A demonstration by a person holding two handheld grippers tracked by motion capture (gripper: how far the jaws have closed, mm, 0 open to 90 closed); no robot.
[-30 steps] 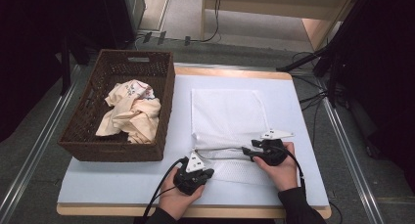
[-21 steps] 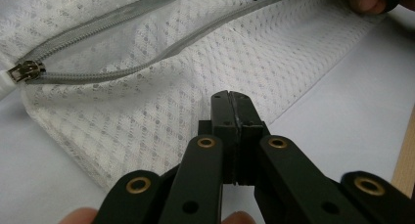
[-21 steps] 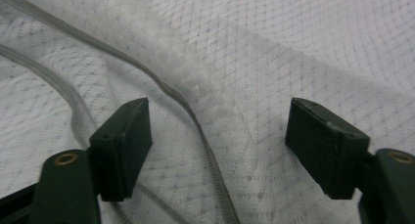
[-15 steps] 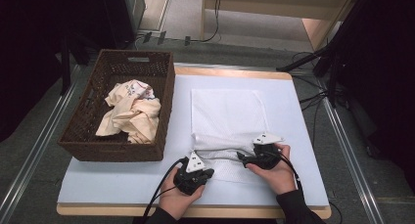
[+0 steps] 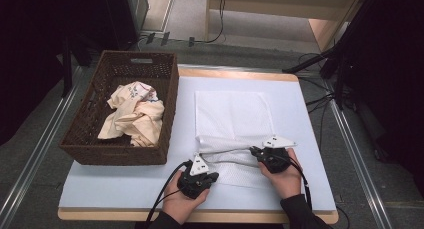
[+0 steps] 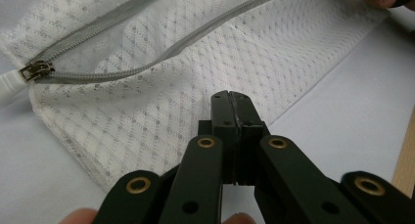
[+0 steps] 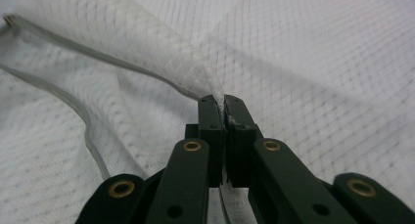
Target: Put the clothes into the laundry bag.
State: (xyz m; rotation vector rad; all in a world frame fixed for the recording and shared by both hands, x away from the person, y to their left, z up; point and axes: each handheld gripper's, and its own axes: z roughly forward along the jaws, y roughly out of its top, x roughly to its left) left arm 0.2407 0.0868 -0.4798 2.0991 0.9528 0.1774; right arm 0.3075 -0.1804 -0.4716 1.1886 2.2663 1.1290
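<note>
We've got two black tools, left tool (image 5: pixel 199 177) and right tool (image 5: pixel 267 156), brass rivets, grey three-cornered top plates, black cables, dark sleeves.

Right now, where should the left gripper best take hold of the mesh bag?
Likely the lower grey zipper edge of the mesh bag, approached from the near side: the mouth gapes, so that lip is free. The right gripper pinches the upper lip.

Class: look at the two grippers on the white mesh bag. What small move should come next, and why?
Probably the right gripper should lift its pinched edge of the mesh bag a little higher to widen the mouth. Its jaws are shut on the upper zip edge, the zip lies open, and the left gripper is shut on the lower layer, pinning it. The clothes wait in the basket.
</note>
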